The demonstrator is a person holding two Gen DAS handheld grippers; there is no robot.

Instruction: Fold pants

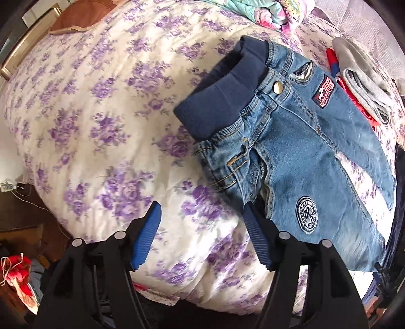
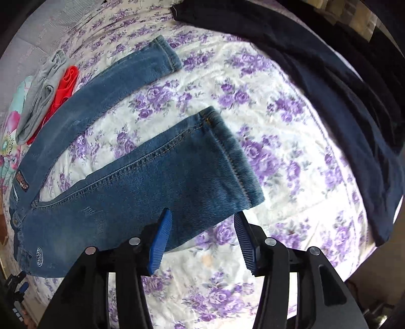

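Small blue jeans (image 1: 298, 141) with a dark navy ribbed waistband (image 1: 222, 96) lie flat on a bed with a white and purple floral cover (image 1: 101, 114). The legs spread apart in the right wrist view (image 2: 141, 182). My left gripper (image 1: 201, 210) is open and empty, just beside the hip edge of the jeans near the waistband. My right gripper (image 2: 202, 215) is open and empty, its fingers on either side of the near leg's lower edge, close to the cuff (image 2: 227, 151).
Grey (image 1: 364, 76) and red (image 1: 354, 101) clothes lie beyond the jeans; they show at the left in the right wrist view (image 2: 40, 101). A dark navy garment (image 2: 329, 76) lies past the leg cuffs. A colourful quilt (image 1: 265, 12) lies at the bed's far side.
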